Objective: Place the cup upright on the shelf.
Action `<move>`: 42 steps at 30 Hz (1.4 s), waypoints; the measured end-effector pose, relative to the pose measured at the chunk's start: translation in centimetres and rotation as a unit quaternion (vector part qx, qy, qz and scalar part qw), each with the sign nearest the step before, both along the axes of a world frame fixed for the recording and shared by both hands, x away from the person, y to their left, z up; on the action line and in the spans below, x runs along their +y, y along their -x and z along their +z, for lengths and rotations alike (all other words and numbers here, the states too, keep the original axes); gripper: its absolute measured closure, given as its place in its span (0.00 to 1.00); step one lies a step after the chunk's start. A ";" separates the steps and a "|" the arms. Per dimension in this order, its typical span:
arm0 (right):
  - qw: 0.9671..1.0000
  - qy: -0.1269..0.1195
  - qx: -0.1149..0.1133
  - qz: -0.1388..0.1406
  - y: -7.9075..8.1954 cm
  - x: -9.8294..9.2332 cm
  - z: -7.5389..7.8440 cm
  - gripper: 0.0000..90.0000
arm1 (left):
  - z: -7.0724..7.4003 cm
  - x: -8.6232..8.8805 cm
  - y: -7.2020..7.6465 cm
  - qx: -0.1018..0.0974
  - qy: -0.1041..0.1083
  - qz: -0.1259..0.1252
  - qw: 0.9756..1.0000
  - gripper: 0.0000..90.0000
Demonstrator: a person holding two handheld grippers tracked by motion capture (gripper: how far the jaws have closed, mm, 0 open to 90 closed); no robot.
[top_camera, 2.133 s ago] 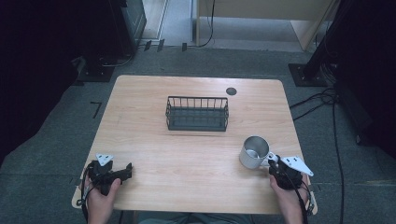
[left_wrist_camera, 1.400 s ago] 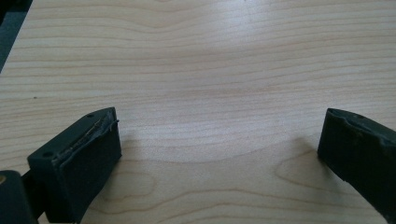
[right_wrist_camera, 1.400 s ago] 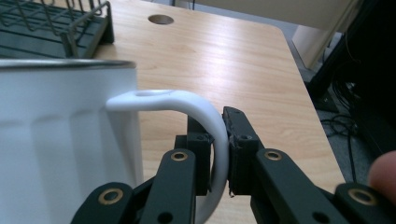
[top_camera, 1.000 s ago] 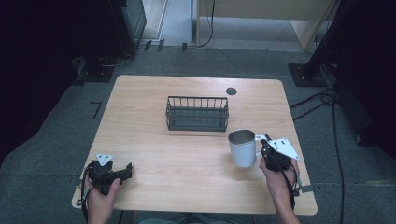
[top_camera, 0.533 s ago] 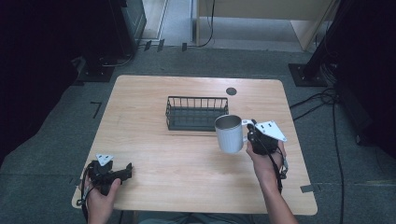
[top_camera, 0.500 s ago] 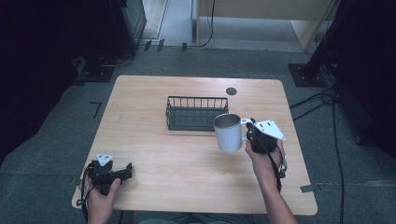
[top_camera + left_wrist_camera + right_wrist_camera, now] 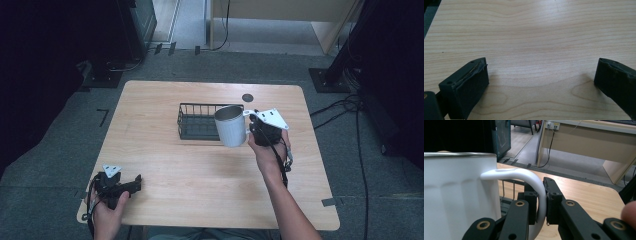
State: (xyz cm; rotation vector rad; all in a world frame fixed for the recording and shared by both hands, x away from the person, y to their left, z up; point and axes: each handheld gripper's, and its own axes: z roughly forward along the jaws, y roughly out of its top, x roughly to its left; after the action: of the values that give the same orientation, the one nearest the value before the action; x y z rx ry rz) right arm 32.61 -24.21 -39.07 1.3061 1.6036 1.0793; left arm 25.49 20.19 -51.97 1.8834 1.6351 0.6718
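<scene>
A white mug (image 7: 231, 125) with a metal rim hangs in the air over the right end of the black wire basket (image 7: 196, 121). My right gripper (image 7: 254, 126) is shut on its handle. In the right gripper view the handle (image 7: 537, 195) is pinched between the two black jaws, and the mug body (image 7: 459, 195) stands upright at the left. My left gripper (image 7: 131, 186) rests at the table's near left corner. It is open, its fingers (image 7: 469, 85) wide apart over bare wood with nothing between them.
The light wooden table (image 7: 165, 170) has a small dark round cap (image 7: 247, 98) near its far edge, right of the basket. Cables (image 7: 345, 107) lie on the grey floor to the right. A desk and dark equipment stand beyond the table.
My right gripper has lifted the mug from the near right of the table and carried it forward and left, up to the basket's right end. The left gripper has stayed put.
</scene>
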 end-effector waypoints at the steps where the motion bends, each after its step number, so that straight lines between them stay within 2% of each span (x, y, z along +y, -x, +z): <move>1: 1.000 0.000 0.001 0.001 -0.3 0.2 0.1 0.92 | 0.0 0.0 0.0 0.000 0.000 0.000 1.000 0.00; 15: 1.000 -0.011 -0.003 -0.003 -4.1 2.7 0.9 0.91 | 0.0 0.0 0.0 0.000 0.000 0.000 1.000 0.00; 22: 1.000 -0.008 -0.001 -0.006 -5.6 3.9 0.7 0.91 | 0.0 0.0 0.0 0.000 0.000 0.000 1.000 0.00; 25: 1.000 -0.014 0.004 -0.009 -6.4 4.4 0.3 0.91 | 0.0 0.0 0.0 0.000 0.000 0.000 1.000 0.00; 30: 1.000 -0.007 0.007 -0.019 -7.6 5.3 -0.3 0.91 | 0.0 0.0 0.0 0.000 0.000 0.000 1.000 0.00; 36: 0.999 -0.011 0.015 -0.048 -9.1 6.1 -1.6 0.91 | 0.0 0.0 0.0 0.000 0.000 0.000 1.000 0.00; 42: 0.997 -0.009 0.006 -0.076 -9.3 6.4 -2.9 0.91 | 0.0 0.0 0.0 0.001 -0.001 -0.001 1.000 0.00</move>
State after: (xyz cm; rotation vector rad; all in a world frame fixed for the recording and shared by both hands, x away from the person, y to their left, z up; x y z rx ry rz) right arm 41.91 -17.80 -41.93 1.4249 1.4789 0.9965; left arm 25.49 20.21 -51.95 1.8875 1.6339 0.6711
